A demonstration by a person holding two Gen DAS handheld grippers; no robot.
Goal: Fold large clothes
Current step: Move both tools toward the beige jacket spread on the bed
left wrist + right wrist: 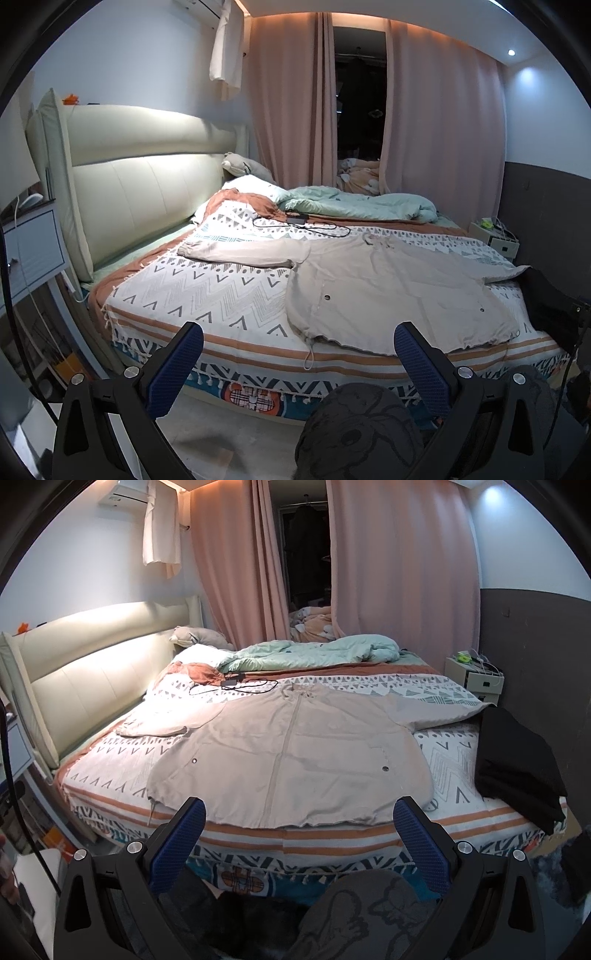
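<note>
Bedroom conditions: the work surface is a bed [369,836] covered with a patterned bedspread [192,291], and both tongs are held back from its near edge, above the floor, with nothing touching either one. Nearest the cameras, the left gripper [298,363] has its blue-padded jaws spread wide and grips nothing; the right gripper [299,840] is likewise fully spread and empty. This stand-off posture suggests folding has not yet begun and grasp points are being chosen. Just beyond the bed's edge lies the task item, a beige zip-front jacket [291,753], spread flat and front-up with its hem toward the grippers and its collar toward the far side. The flat spread exposes hem corners and sleeves for clean pinches. Its left sleeve [240,253] extends toward the headboard [147,177], and its right sleeve [439,710] reaches the opposite edge, partly under or against a black garment [517,764] that rests at the bed's right side, apparently set aside. A drawstring end [309,356] hangs over the mattress edge. Farther back, a black cable with adapter [301,223] lies on the bedspread clear of the jacket, then a rumpled green duvet [314,653], pushed back, probably to free working area. Pink curtains [295,103] close the background.
</note>
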